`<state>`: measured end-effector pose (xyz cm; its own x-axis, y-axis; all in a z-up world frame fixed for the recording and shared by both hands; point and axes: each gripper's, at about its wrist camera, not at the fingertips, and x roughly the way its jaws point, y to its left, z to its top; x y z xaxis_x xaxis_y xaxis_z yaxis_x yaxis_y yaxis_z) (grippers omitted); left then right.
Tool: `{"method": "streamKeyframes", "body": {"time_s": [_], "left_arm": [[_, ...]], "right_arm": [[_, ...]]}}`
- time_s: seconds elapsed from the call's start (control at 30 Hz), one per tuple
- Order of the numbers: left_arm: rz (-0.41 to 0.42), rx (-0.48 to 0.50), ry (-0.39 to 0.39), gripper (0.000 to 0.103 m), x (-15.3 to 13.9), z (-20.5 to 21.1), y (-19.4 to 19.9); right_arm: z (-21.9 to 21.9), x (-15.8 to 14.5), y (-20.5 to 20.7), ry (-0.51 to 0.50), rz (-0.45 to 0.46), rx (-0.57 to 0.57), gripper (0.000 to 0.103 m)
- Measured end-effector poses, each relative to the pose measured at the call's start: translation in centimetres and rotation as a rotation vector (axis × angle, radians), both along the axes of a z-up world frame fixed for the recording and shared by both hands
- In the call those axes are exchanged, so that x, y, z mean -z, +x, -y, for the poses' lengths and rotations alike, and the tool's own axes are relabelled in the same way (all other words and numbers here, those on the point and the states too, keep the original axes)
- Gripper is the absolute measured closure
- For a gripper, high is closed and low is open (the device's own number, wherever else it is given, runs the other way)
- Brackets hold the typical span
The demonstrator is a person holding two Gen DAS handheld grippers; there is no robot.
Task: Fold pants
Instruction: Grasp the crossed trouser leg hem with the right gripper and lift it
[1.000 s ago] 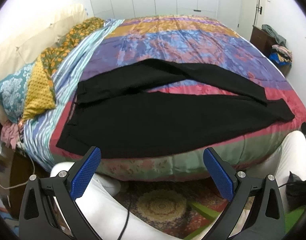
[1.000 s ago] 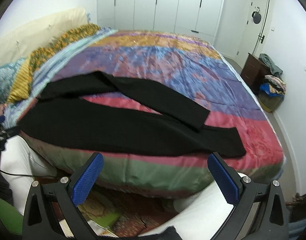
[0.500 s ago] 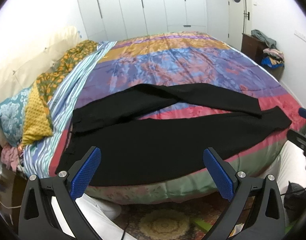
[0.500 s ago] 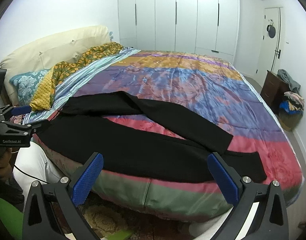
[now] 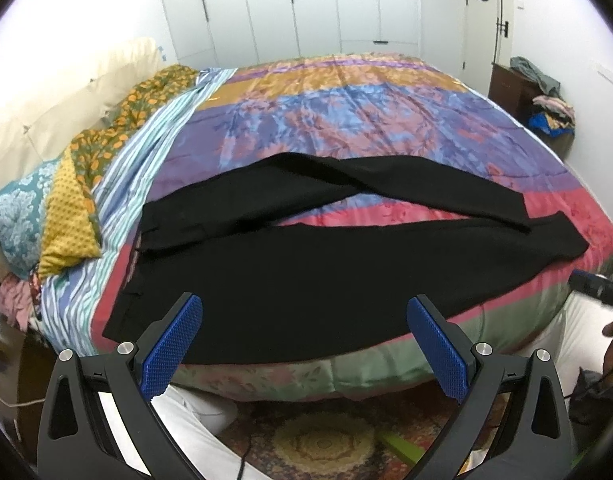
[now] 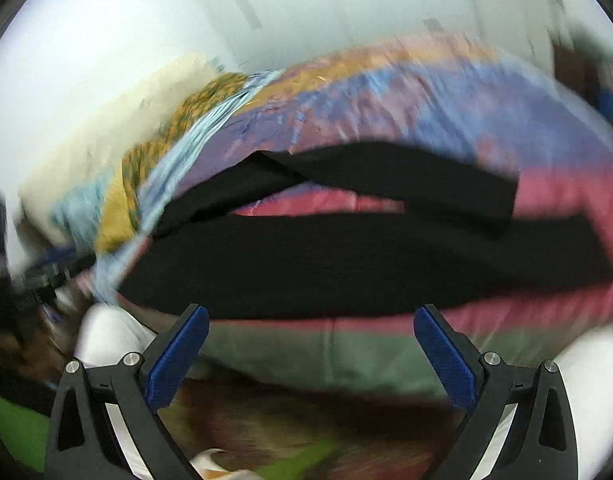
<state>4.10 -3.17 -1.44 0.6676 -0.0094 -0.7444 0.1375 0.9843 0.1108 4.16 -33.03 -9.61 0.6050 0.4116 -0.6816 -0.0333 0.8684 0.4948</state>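
You have not started folding: the black pants (image 5: 330, 264) lie unfolded across the bed (image 5: 346, 92), legs splayed, while your left gripper (image 5: 304, 334) and right gripper (image 6: 311, 340) hover near the bed's edge, fingers apart and empty.

The left gripper (image 5: 305, 338) is level, its two blue-padded fingers (image 5: 171, 346) spread wide apart with nothing between them. The right gripper (image 6: 311, 350) is likewise spread — fingers (image 6: 444, 362) empty — though its view is smeared with blur. White-trousered legs (image 5: 194, 432) show below — the person's own.
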Motion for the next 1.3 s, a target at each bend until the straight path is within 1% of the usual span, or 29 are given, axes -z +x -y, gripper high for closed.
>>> {"method": "streamKeyframes", "body": {"time_s": [0.07,0.1,0.17,0.2,0.23,0.27,0.3,0.33,0.37,0.4,0.43,0.47,0.5,0.53,0.57,0.6,0.67,0.73,0.8,0.87,0.93,1.0,1.03,1.07,1.1,1.17,1.23,1.27,1.3], "left_arm": [[-0.017,0.002,-0.013,0.001,0.3,0.1,0.2],[-0.026,0.005,-0.020,0.001,0.5,0.1,0.3],[-0.053,0.017,-0.034,0.001,1.0,0.5,0.6],[-0.057,0.019,-0.033,0.001,1.1,0.7,0.6],[-0.055,0.023,-0.024,0.001,1.0,1.0,0.6],[-0.048,0.024,-0.013,0.001,0.9,1.1,0.5],[-0.042,0.024,-0.003,0.001,0.7,1.2,0.4],[-0.033,0.020,0.010,0.001,0.6,1.2,0.2],[-0.021,0.012,0.024,0.001,0.4,1.1,-0.1],[-0.013,0.000,0.034,0.001,0.3,0.8,-0.3],[-0.013,-0.009,0.036,0.001,0.4,0.5,-0.3],[-0.021,-0.022,0.032,0.001,0.6,0.2,-0.2],[-0.037,-0.030,0.022,0.001,1.0,-0.1,0.0],[-0.060,-0.035,0.005,0.001,1.5,-0.4,0.3],[-0.082,-0.035,-0.010,0.001,1.9,-0.5,0.6],[-0.099,-0.032,-0.020,0.001,2.4,-0.5,0.9],[-0.115,-0.020,-0.023,0.001,3.0,-0.1,1.4],[-0.111,0.000,-0.007,0.001,3.1,0.9,1.6],[-0.102,0.021,0.007,0.001,3.0,1.6,1.7],[-0.082,0.044,0.035,0.001,2.7,2.4,1.7],[-0.058,0.055,0.061,0.001,2.4,2.7,1.6],[-0.050,0.055,0.074,0.001,2.3,2.6,1.5],[-0.054,0.051,0.071,0.001,2.3,2.5,1.5],[-0.062,0.043,0.065,0.001,2.5,2.2,1.6],[-0.076,0.032,0.057,0.001,2.9,1.9,1.8],[-0.104,0.016,0.035,0.001,3.5,1.3,2.2],[-0.139,0.006,-0.006,0.001,4.3,0.8,2.8],[-0.155,0.002,-0.026,0.001,4.6,0.6,3.2],[-0.164,0.000,-0.036,0.001,4.9,0.5,3.4]], "right_arm": [[2.3,1.1,1.0,0.075,-0.006,0.034,0.001],[2.9,1.5,1.6,0.084,-0.002,0.039,0.001],[4.5,2.9,4.4,0.141,0.009,0.026,0.001],[5.1,4.1,6.1,0.175,-0.012,0.015,0.001],[6.1,6.3,8.5,0.193,-0.073,0.021,0.001],[7.1,7.9,10.1,0.171,-0.136,0.038,0.001],[8.4,9.8,11.9,0.124,-0.209,0.057,0.007],[10.6,11.3,13.5,0.068,-0.257,0.082,0.019],[12.5,11.6,14.4,0.032,-0.273,0.113,0.048],[14.9,11.4,14.9,-0.025,-0.288,0.176,0.050],[17.7,10.7,15.0,-0.079,-0.288,0.264,0.042],[20.5,9.7,14.7,-0.112,-0.279,0.354,0.016],[22.6,8.7,14.1,-0.177,-0.284,0.442,0.011],[24.5,7.7,13.5,-0.241,-0.294,0.505,0.011],[26.0,6.8,12.9,-0.264,-0.296,0.529,0.011],[26.9,5.9,12.2,-0.258,-0.293,0.541,0.011],[26.4,4.9,11.3,-0.192,-0.270,0.501,0.011],[24.0,4.7,11.2,-0.097,-0.250,0.393,0.011],[20.6,5.4,12.1,0.068,-0.227,0.282,0.011],[17.6,6.5,13.4,0.242,-0.214,0.236,0.011],[15.7,7.9,15.4,0.310,-0.223,0.256,0.011],[15.1,9.6,17.4,0.255,-0.261,0.322,0.011],[15.2,10.4,18.1,0.224,-0.301,0.379,0.011],[15.9,11.6,18.3,0.247,-0.342,0.446,0.011],[16.2,12.0,17.9,0.289,-0.356,0.494,0.011],[17.2,12.5,17.4,0.361,-0.341,0.584,0.013],[17.8,12.5,17.2,0.378,-0.320,0.631,0.019],[18.1,12.6,17.3,0.374,-0.315,0.646,0.027],[18.3,12.7,17.2,0.363,-0.317,0.648,0.041]]}}
